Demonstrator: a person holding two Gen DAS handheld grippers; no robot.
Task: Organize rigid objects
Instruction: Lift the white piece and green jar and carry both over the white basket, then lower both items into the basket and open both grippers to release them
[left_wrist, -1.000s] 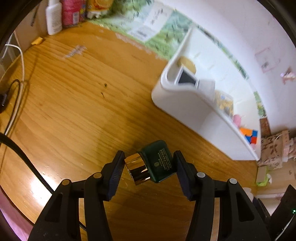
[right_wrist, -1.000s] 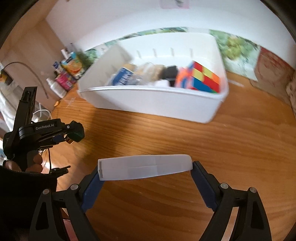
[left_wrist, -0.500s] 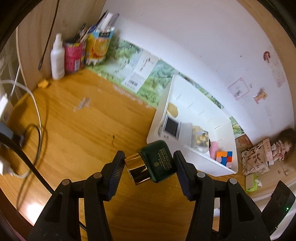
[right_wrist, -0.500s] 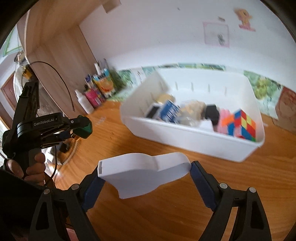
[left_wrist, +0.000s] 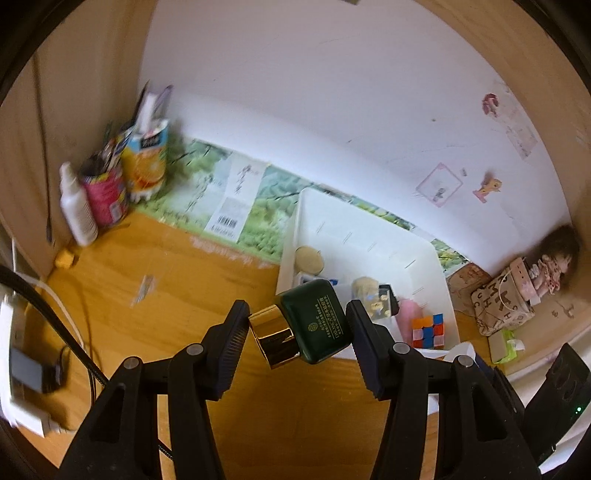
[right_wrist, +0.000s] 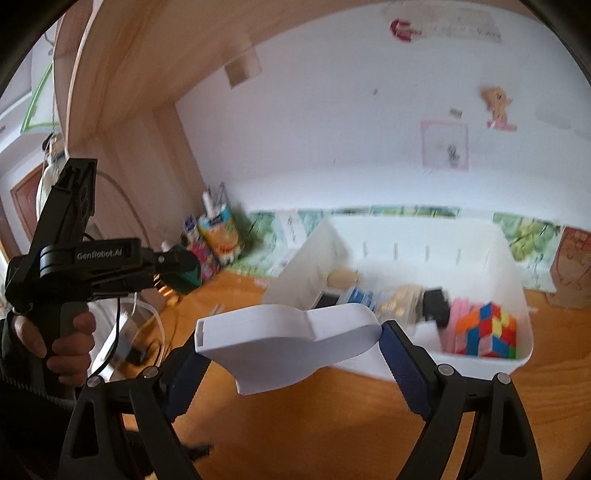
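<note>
My left gripper (left_wrist: 295, 338) is shut on a dark green bottle with a gold cap (left_wrist: 306, 328), held in the air above the wooden desk (left_wrist: 177, 295), left of the white bin (left_wrist: 369, 236). My right gripper (right_wrist: 291, 354) is shut on a flat white plastic piece (right_wrist: 288, 339), held above the desk in front of the white bin (right_wrist: 480, 362). The bin holds a colour cube (right_wrist: 487, 330), a pink item, a blue box and other small things. The left gripper with the green bottle (right_wrist: 186, 273) shows at the left of the right wrist view.
A white bottle (left_wrist: 77, 206), a pink can and an orange juice carton (left_wrist: 146, 162) stand in the far left corner. Cables and a power strip (left_wrist: 22, 369) lie at the left edge. A doll and a patterned bag (left_wrist: 506, 299) sit at the far right by the wall.
Both grippers have risen and tilted up with their objects still held. The bin now sits lower and farther in both views, and more wall shows.
</note>
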